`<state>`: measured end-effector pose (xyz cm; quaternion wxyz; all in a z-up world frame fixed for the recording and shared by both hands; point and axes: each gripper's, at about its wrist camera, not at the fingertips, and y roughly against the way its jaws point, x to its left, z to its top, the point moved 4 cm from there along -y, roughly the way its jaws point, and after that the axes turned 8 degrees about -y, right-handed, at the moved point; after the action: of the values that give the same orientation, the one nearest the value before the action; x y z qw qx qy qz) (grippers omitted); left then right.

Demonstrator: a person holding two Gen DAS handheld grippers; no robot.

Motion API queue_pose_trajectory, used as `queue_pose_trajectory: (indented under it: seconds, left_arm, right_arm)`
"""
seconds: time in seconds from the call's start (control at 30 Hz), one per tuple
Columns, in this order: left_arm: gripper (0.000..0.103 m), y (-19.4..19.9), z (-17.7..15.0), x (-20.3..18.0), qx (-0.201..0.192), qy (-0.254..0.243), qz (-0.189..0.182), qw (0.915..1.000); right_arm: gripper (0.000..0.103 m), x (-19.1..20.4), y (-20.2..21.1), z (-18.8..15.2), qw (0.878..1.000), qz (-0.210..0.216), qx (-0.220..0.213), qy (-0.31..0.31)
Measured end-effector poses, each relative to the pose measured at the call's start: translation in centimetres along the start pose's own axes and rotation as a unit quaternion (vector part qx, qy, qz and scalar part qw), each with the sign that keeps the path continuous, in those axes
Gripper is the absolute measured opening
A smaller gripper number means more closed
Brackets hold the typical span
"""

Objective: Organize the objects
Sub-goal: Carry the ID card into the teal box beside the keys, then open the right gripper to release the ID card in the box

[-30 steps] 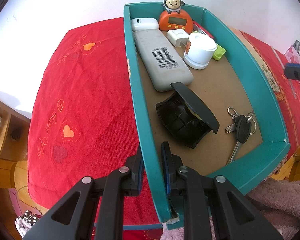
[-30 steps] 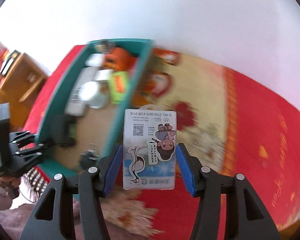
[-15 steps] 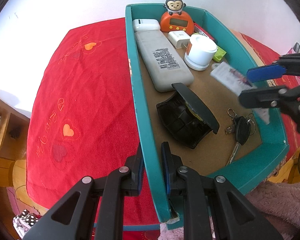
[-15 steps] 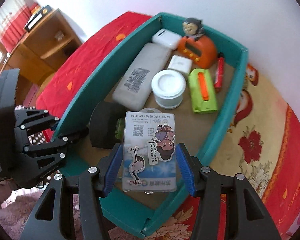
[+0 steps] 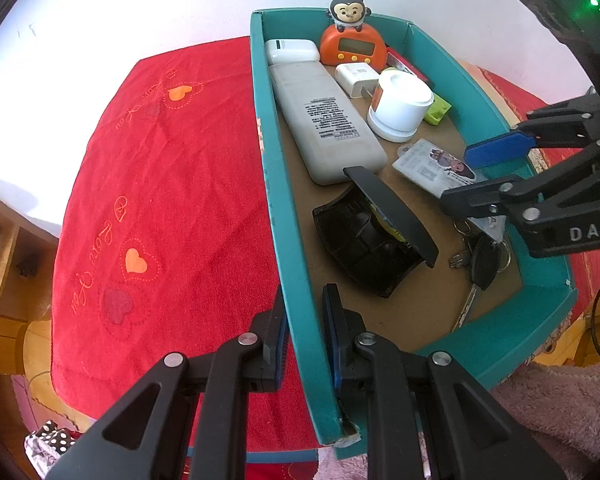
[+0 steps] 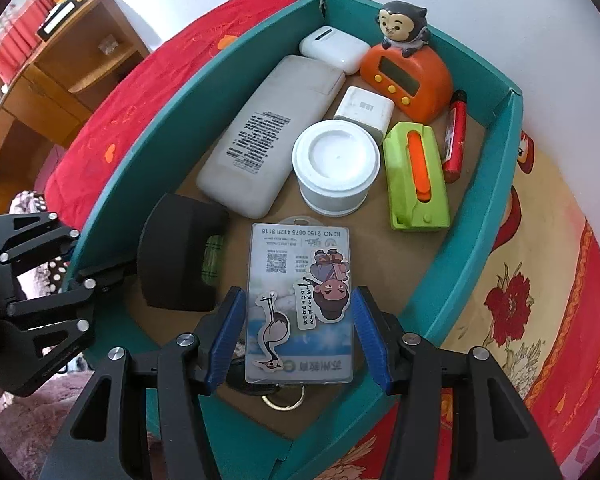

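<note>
Card [image 6: 300, 304]: "IC NO. 2150 0875 4128 3118"; gripper [image 5: 496, 172]: "DAS".

R claw [image 6: 298, 334] w/ ID card [image 6: 300, 304] moved from tablecloth, now lower inside teal box [image 6: 476, 240]

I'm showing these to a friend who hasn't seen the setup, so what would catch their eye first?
Probably the card with cartoon stickers, held by its edges in the right tool just above the floor of the teal box. Next, the orange clock with a monkey on top, at the box's far end behind a white jar and a green holder. The left tool is clamped on the box's near wall.
</note>
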<state>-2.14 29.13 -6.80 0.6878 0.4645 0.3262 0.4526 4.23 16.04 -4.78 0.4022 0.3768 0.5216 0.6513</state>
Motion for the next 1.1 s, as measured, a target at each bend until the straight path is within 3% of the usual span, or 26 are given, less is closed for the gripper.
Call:
queue_pose_trajectory:
  seconds: [0.6, 0.8, 1.1]
  left_arm:
    - [0.015, 0.0, 0.0, 0.0, 0.0, 0.001, 0.0, 1.0]
    - [0.015, 0.0, 0.0, 0.0, -0.001, -0.001, -0.001, 1.0]
    - [0.016, 0.1, 0.3, -0.3, 0.0, -0.015, 0.001, 0.9999]
  right_arm:
    - [0.056, 0.9, -2.5, 2.3, 0.999, -0.036, 0.001, 0.035]
    - [0.056, 1.4, -2.5, 1.6, 0.999, -0.042, -0.005, 0.035]
    - [0.066, 2.0, -2.0, 0.8, 0.999, -0.034, -0.017, 0.005]
